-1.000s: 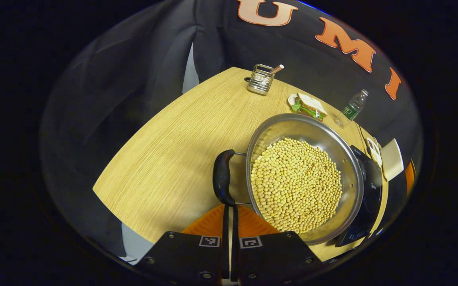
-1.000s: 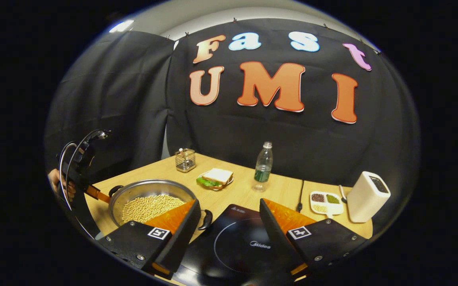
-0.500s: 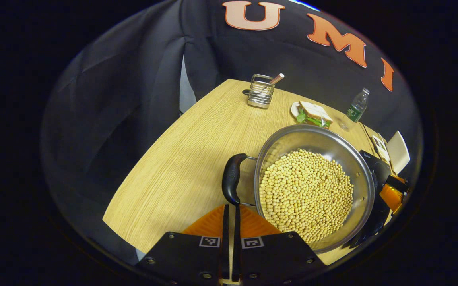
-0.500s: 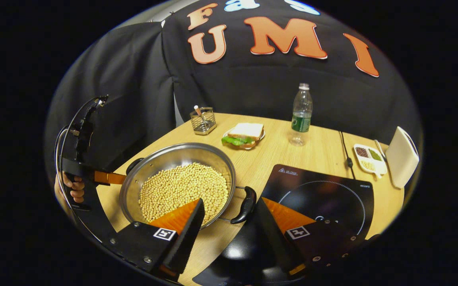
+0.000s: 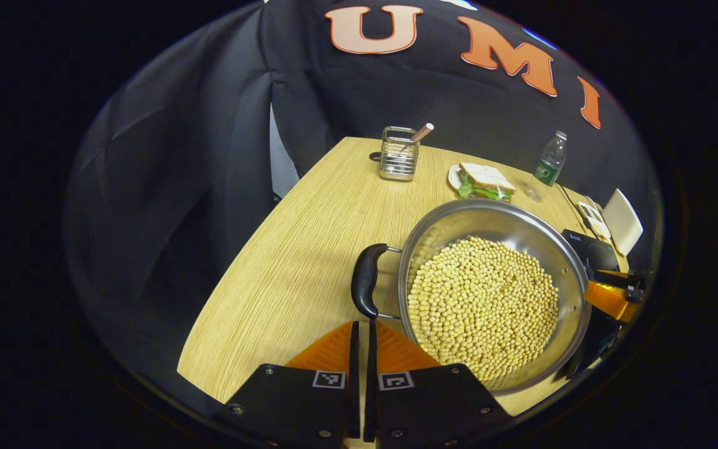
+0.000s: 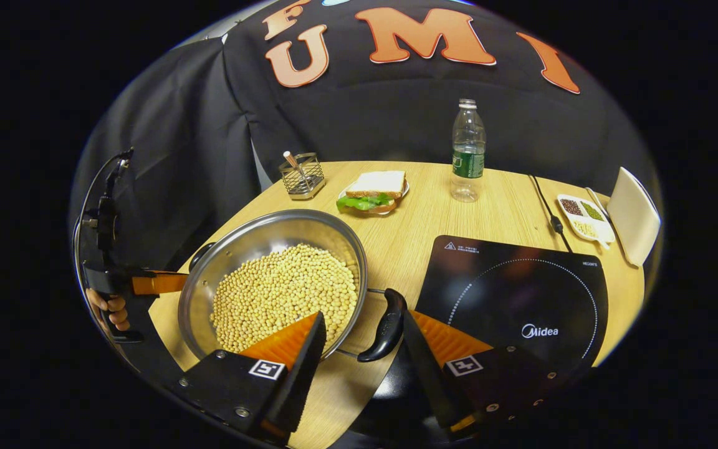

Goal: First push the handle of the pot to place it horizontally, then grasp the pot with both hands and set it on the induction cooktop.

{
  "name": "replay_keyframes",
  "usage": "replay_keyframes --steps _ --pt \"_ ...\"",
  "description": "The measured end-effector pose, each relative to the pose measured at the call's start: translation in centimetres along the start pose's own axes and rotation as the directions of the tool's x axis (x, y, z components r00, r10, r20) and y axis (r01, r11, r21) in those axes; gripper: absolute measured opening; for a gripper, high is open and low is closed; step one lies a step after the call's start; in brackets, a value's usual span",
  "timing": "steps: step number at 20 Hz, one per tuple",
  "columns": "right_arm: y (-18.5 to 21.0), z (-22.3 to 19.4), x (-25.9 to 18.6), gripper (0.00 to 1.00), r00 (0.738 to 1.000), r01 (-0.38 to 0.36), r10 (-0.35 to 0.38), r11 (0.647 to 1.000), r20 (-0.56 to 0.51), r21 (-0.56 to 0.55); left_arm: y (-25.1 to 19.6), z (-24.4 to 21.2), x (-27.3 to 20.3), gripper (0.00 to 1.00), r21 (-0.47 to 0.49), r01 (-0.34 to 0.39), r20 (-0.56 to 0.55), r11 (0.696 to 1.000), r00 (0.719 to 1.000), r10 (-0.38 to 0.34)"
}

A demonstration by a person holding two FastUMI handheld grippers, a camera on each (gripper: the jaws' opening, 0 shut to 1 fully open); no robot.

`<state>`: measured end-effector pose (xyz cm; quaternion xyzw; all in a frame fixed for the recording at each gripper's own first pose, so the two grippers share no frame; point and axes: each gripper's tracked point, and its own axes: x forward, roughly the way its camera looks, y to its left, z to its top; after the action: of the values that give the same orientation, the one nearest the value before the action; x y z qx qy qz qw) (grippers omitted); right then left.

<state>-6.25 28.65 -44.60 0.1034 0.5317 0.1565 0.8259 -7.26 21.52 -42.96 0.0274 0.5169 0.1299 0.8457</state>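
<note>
Pale wood-grain worktop (image 5: 296, 249) against black cloth, and I start with the left gripper view: my left tongs (image 5: 362, 337) are clenched, fingers pressed flat together with nothing between them, tips just short of the pot's near handle (image 5: 364, 280). That handle is a dark, smooth, curved grip on thin wire arms. The pot (image 5: 496, 293) is a wide, shallow steel pan, shiny rim, heaped with small round yellow beans (image 5: 480, 299), so I judge it heavy and worth lifting level. It sits on the worktop, not yet on the induction cooktop (image 5: 589, 252) at its far side. Behind stand a wire holder (image 5: 398, 153), a sandwich (image 5: 482, 179) and a bottle (image 5: 548, 163).

Right gripper view now: my right tongs (image 6: 365, 340) are released, spread wide, with the pot's other handle (image 6: 384, 324) standing between the fingers, untouched as far as I can tell. The cooktop (image 6: 515, 293) lies flat, glossy and black just beside the pot (image 6: 272, 274). I read this as lining up the two-handed grasp
</note>
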Motion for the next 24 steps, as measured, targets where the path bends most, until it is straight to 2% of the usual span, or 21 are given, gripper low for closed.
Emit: replay_keyframes --steps 2,3,6,7,9,12,16,23,24 --pt "-0.1 -0.7 1.0 0.78 0.999 -0.003 0.004 1.0 -0.038 0.03 0.0 1.9 -1.4 0.02 0.058 0.0 0.08 0.998 0.997 -0.004" --pt "-0.1 -0.3 1.3 0.78 0.999 0.0 0.002 0.999 -0.035 0.054 -0.4 3.0 -2.3 0.1 0.087 0.007 0.104 0.996 0.994 -0.016" --pt "-0.1 0.0 2.0 0.77 0.999 0.015 -0.011 0.997 -0.051 0.078 -1.0 5.2 -2.7 0.39 0.125 0.025 0.147 0.992 0.988 -0.043" --pt "0.1 -0.1 2.0 0.77 0.999 0.014 -0.01 0.998 -0.052 0.069 -1.0 5.6 -2.4 0.63 0.131 0.024 0.153 0.991 0.987 -0.045" --pt "0.4 -0.1 2.6 0.77 0.999 0.006 -0.004 0.999 -0.052 0.044 -0.5 5.9 -1.6 0.73 0.148 0.012 0.133 0.989 0.991 -0.032" --pt "0.2 -0.4 3.8 0.77 0.997 0.02 -0.018 0.999 -0.078 0.026 -0.4 5.3 -0.4 0.73 0.137 0.006 0.083 0.991 0.996 -0.017" --pt "0.4 -0.5 5.5 0.76 0.994 0.05 -0.046 0.998 -0.1 0.031 -0.4 3.9 1.4 0.73 0.13 0.032 0.028 0.991 0.999 -0.035" --pt "0.1 -0.4 6.8 0.76 0.987 0.101 -0.103 0.995 -0.119 -0.023 -1.0 2.5 3.9 0.75 0.077 0.065 -0.016 0.995 0.998 -0.064" --pt "0.1 -0.4 7.0 0.76 0.987 0.103 -0.106 0.994 -0.123 -0.032 -1.0 2.5 3.9 0.77 0.072 0.065 -0.015 0.995 0.998 -0.064"
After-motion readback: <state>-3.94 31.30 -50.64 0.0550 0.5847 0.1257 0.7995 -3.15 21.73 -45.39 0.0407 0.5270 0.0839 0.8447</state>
